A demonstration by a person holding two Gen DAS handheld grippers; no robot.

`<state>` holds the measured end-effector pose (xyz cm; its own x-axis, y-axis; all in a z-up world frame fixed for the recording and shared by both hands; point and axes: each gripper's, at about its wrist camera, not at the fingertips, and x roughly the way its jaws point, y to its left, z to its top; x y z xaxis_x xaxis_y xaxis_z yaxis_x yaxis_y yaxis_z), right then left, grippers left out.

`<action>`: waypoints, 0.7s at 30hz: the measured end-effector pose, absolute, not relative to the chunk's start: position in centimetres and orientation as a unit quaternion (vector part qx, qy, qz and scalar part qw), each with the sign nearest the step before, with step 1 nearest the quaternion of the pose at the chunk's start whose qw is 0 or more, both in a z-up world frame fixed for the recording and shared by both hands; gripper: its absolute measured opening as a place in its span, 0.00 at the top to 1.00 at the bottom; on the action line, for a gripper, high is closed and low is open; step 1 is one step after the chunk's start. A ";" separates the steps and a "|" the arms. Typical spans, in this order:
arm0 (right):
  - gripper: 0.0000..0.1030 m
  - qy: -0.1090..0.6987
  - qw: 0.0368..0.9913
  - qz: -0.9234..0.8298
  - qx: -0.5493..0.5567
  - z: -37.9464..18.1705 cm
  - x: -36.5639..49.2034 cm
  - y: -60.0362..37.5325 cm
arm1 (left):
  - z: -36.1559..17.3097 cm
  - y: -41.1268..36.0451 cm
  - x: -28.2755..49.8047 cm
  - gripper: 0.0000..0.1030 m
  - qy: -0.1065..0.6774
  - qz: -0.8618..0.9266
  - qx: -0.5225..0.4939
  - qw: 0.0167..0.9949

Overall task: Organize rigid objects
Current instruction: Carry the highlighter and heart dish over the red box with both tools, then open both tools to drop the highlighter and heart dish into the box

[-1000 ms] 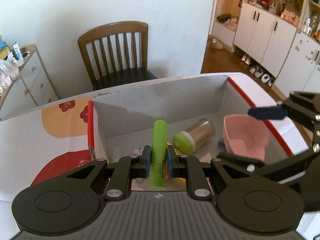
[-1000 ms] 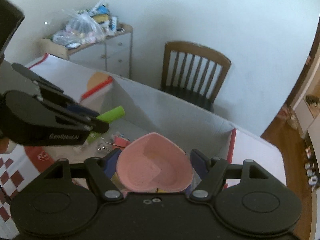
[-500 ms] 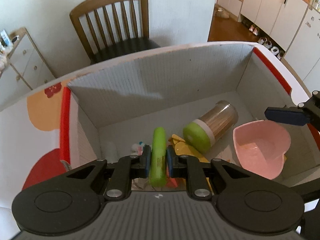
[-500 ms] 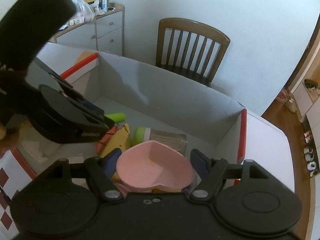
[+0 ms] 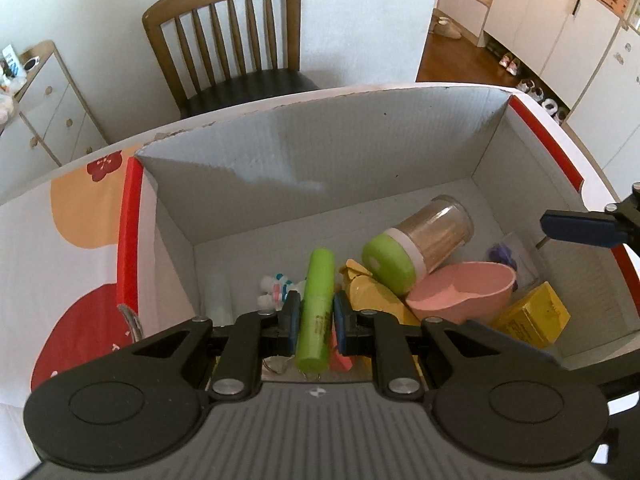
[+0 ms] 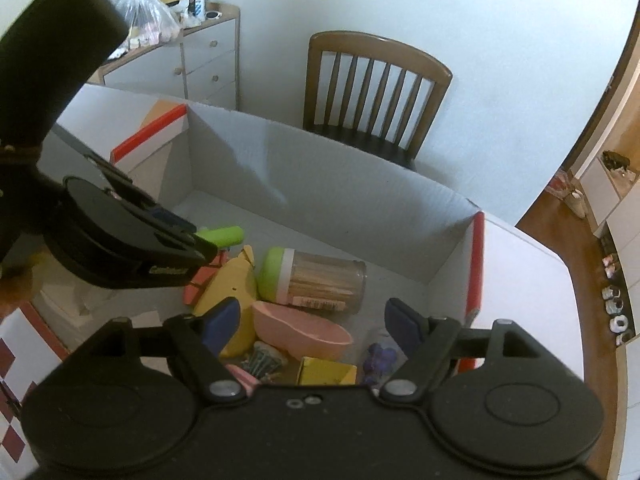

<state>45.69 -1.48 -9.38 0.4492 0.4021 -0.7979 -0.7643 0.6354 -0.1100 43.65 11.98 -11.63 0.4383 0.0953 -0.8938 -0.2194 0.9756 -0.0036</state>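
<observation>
My left gripper point(image 5: 314, 314) is shut on a lime-green tube point(image 5: 316, 300), held low inside the grey cardboard box point(image 5: 360, 152). In the right wrist view the tube's tip point(image 6: 222, 235) sticks out past the left gripper's fingers point(image 6: 176, 236). A pink heart-shaped bowl point(image 6: 304, 330) lies tilted among the box's contents, below and between the jaws of my right gripper point(image 6: 314, 322). Those jaws are opening and the pads are off the bowl. The left wrist view shows the bowl point(image 5: 460, 292) leaning under a green-lidded toothpick jar point(image 5: 416, 248), with one blue fingertip of the right gripper point(image 5: 576, 226) above the box's right wall.
The box also holds a yellow banana-shaped item point(image 6: 236, 288), a yellow carton point(image 5: 536, 316), a purple item in clear wrap point(image 6: 380, 356) and a small figurine point(image 5: 276, 290). A wooden chair point(image 6: 372, 88) stands behind the table, with a drawer chest point(image 6: 200, 64) at the left.
Both grippers sank into the box. The pink bowl left the right gripper's jaws, which spread wider, and now rests on the contents. The left gripper still grips the green tube.
</observation>
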 end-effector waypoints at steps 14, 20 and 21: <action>0.21 0.357 0.837 0.367 -0.192 -5.5 43.5 -5.4 | -8.5 10.5 40.1 0.82 0.493 0.077 -0.080 0.863; 0.20 0.349 0.841 0.377 -0.172 -4.0 42.0 -7.8 | -6.3 9.2 37.5 0.82 0.455 0.096 -0.069 0.883; 0.20 0.347 0.841 0.378 -0.169 -3.8 41.7 -8.2 | -6.1 8.9 37.0 0.82 0.449 0.099 -0.063 0.886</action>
<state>41.70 -8.19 -3.78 0.4733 0.5185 -0.7121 -0.7533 0.6573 -0.0221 36.98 8.91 -6.06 0.5778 0.1194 -0.8074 -0.2326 0.9723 -0.0227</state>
